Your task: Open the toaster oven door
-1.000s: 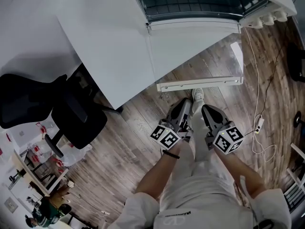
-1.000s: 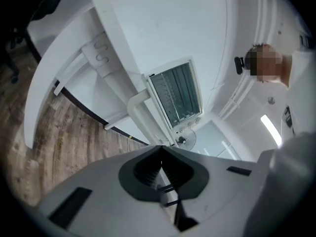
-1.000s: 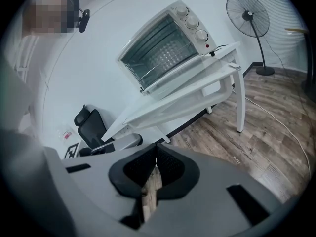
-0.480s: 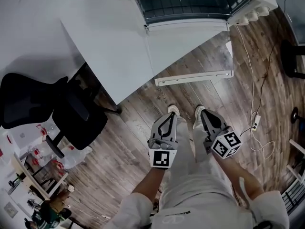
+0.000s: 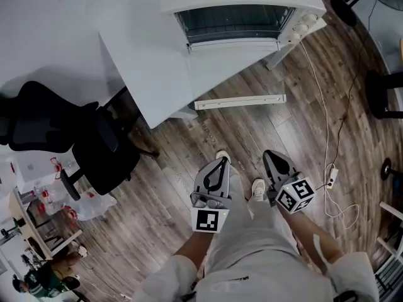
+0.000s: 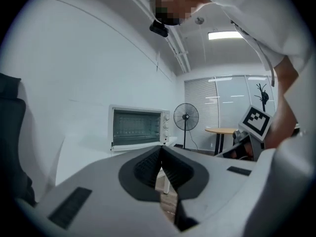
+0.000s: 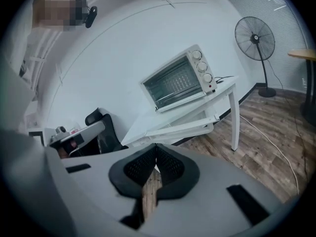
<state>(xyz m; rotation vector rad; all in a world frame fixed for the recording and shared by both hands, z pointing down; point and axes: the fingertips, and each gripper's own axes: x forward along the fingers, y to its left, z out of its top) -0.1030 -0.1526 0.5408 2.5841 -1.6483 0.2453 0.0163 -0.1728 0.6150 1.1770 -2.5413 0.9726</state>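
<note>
Pulled both grippers back from the table's edge since 1 second ago, and rolled the left gripper (image 5: 221,161) so that its checkered marker cube now lies square to the head camera instead of cocked sideways. Slid the oven up to 12 o'clock in the head view, with its whole top now showing.

Holds the left gripper at 6 o'clock and the right gripper (image 5: 269,155) just beside it at 5 o'clock, both over pale trousers and white shoes. Keeps both sets of jaws closed and empty: ribbed black pads pressed tip to tip in the left gripper view, dimpled black pads meeting at a point in the right gripper view, smooth grey shells around each.

Places the toaster oven (image 5: 236,14) well apart from both grippers: boxy white metal shell, dark glass door (image 5: 230,22) shut flush against the front, thin rack lines behind the glass, 3 round knobs (image 7: 201,66) stacked down its right side. Sets it on a smooth white table (image 5: 157,68) with a slanted edge and a long white crossbar (image 5: 239,101) below.

Shows a black padded office chair (image 5: 88,143) at 9 o'clock, a wood-grain plank floor (image 5: 277,131), a thin white cable (image 5: 327,106) trailing to a power strip (image 5: 330,178) at 3 o'clock, and a pedestal fan (image 7: 254,38) with a round wire cage in the right gripper view.
</note>
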